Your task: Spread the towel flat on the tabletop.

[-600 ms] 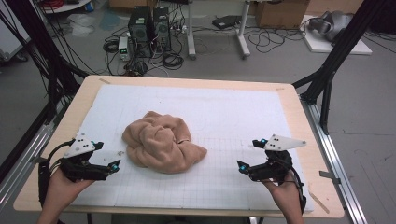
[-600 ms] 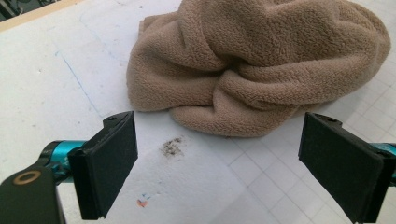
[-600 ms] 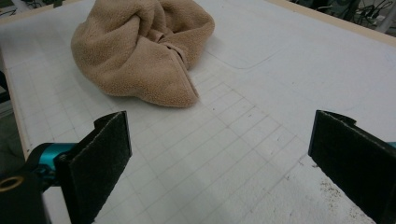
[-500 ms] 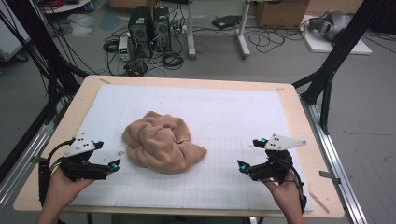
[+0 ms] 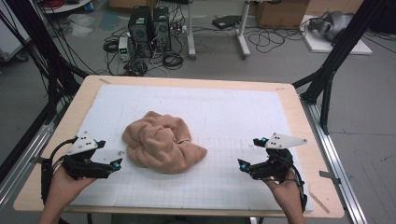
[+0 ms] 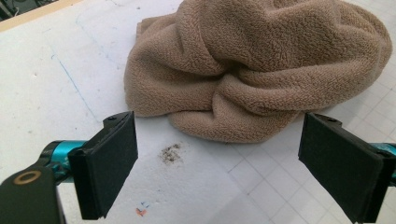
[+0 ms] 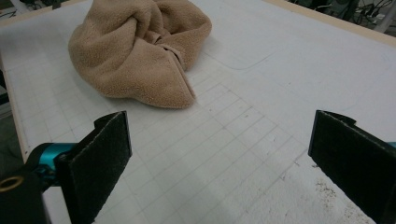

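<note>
Spanning most of the high view, the counter (image 5: pixel 289 107) carries a white gridded mat (image 5: pixel 233 121). Left of the mat's middle lies a crumpled tan towel (image 5: pixel 161 147), bunched into folds. The left hand-held gripper (image 5: pixel 114 164) hovers just beside the towel's left edge, jaws spread wide with nothing between them. The right hand-held gripper (image 5: pixel 243 164) sits well apart from the towel, near the mat's right side, jaws likewise apart and empty. A small dark smudge (image 6: pixel 171 153) marks the mat just before the towel.
</note>
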